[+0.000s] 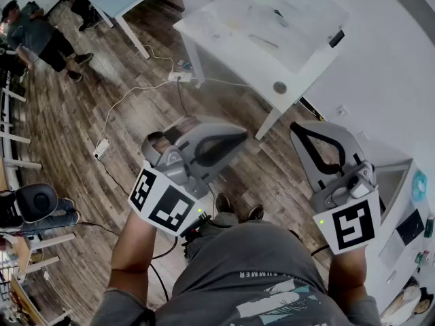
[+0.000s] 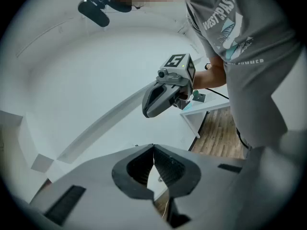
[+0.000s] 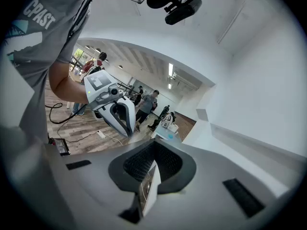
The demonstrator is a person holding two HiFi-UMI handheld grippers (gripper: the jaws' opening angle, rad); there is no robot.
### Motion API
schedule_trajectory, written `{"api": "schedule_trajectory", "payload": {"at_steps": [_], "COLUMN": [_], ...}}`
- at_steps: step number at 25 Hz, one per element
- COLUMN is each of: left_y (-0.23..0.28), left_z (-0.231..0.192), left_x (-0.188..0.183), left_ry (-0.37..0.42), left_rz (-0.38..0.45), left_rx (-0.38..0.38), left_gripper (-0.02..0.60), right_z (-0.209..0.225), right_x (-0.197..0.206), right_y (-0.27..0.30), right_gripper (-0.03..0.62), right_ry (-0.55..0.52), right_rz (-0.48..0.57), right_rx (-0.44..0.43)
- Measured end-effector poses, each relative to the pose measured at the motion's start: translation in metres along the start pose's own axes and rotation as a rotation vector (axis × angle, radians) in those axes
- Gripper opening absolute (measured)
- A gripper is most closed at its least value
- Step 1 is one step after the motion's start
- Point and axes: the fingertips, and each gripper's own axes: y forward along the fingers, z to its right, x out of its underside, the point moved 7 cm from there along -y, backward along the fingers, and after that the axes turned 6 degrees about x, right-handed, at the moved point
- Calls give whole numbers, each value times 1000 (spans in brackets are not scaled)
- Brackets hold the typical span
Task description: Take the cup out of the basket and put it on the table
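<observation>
Neither cup nor basket shows in any of the three views.

The left gripper is empty. Its fingers are closed tip to tip, and only wall and a strip of floor show past them. The right gripper is the same, its fingers pressed together with nothing between them.

In the head view both grippers are held up in front of the person's grey shirt. They are well apart from each other, above a wood floor, and each marker cube faces the camera. The left one is tilted toward the upper right. The right one points up, toward a white wall.

Beyond them stands a white tabletop carrying a clear sheet and a few small things too faint to name. A white cable runs over the floor to a power strip just beside the table leg. The person's shoes show between the grippers.

A black chair sits at the left edge, and another person stands at the far upper left.
</observation>
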Motion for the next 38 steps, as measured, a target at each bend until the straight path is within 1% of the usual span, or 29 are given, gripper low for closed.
{"api": "schedule_trajectory", "payload": {"at_steps": [4,9,11,15,17,26,32,38], "left_y": [3,5,5,4,3,-6,-9,8], "left_z": [2,4,5,6,5,1,-3,-9], "left_x": [-4,-6,-6,-6,-4,4,10,8], "left_ry": [0,2,3,3,1,5,10,14], "left_rz": [-3,-7,-7,-3,2,19,39,48], "left_rx": [-2,4,7,11,16,26,39,51], "left_gripper": [11,11,11,11,11,11,11,9], "right_z": [3,3,3,2,1,-3,-3,9], "right_x": [1,5,7,11,10,3,1,8], "right_y": [-5,-8,-9,-11,-10,-4,5,7], "right_gripper": [11,12,12,12,12,11,12,12], "right_ry": [-6,10,29,104,120,37,9,10], "right_rz": [9,-5,-7,12,18,18,-2,-4], "right_rx": [0,15,30,60,72,126,150,163]}}
